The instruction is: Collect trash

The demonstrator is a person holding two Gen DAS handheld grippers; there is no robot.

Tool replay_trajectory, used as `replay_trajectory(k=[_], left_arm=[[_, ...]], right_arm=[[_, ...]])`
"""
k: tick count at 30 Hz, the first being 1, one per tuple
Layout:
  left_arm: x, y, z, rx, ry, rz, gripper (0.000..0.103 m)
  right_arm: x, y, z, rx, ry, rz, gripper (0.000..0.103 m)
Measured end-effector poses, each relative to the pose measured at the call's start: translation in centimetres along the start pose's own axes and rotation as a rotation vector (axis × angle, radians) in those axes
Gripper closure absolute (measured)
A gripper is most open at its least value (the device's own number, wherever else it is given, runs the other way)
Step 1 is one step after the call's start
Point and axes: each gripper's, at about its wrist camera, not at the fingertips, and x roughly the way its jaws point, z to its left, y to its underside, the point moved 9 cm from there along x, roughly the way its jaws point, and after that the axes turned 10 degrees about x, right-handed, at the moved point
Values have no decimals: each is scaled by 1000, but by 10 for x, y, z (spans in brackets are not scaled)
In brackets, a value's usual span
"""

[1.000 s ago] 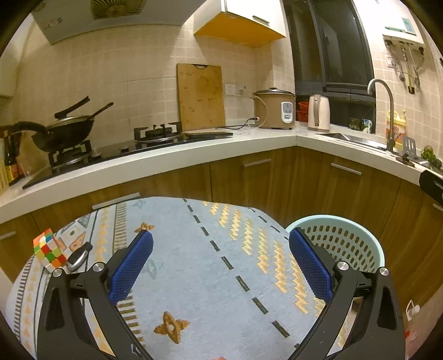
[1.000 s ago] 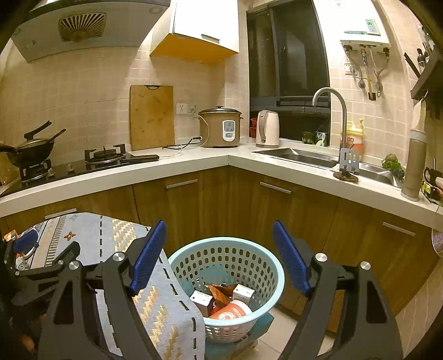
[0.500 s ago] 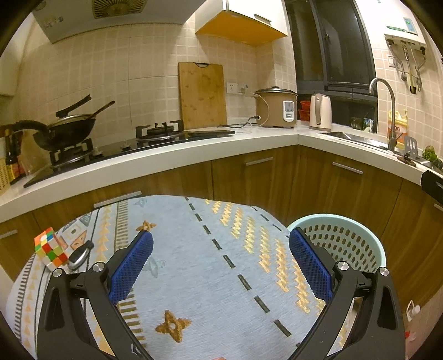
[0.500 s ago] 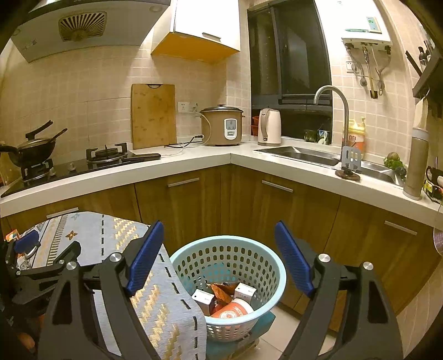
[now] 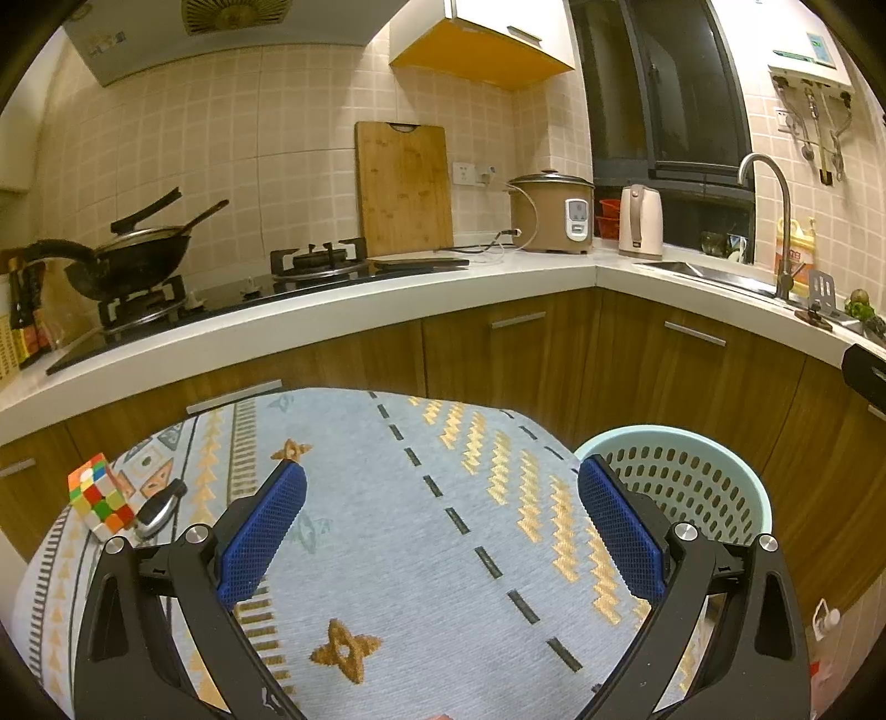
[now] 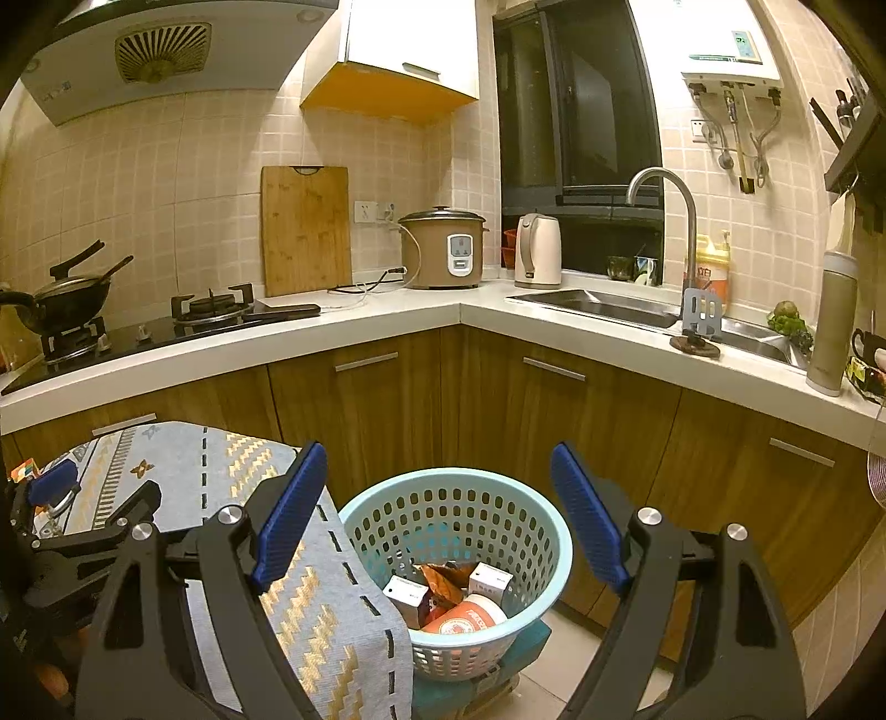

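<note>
Trash, absent from the patterned cloth [image 5: 387, 526] in left-wrist view, where left gripper [image 5: 443, 526] is spread empty; right-wrist view: right gripper [image 6: 437, 518] spread empty above basket [image 6: 554, 531] holding cartons [image 6: 407, 595] and red-printed cup [image 6: 470, 620], lettering unreadable.

A home kitchen: a gas stove [image 6: 213, 310] with a wok [image 5: 130, 260], a rice cooker [image 6: 443, 249], a kettle [image 6: 538, 251], a sink [image 6: 603, 310] under a tap [image 6: 673, 221], tiled walls, and what looks like a water heater [image 6: 728, 41].
</note>
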Motion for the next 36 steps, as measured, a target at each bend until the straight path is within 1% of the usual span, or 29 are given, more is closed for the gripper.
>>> replay_trajectory(k=[15, 36], left_arm=[[0, -1, -2, 10, -11, -4, 7], [-1, -2, -3, 11, -12, -4, 7]], right_arm=[[8, 8, -3, 4, 7, 25, 23], [12, 12, -6, 12, 8, 37, 21]])
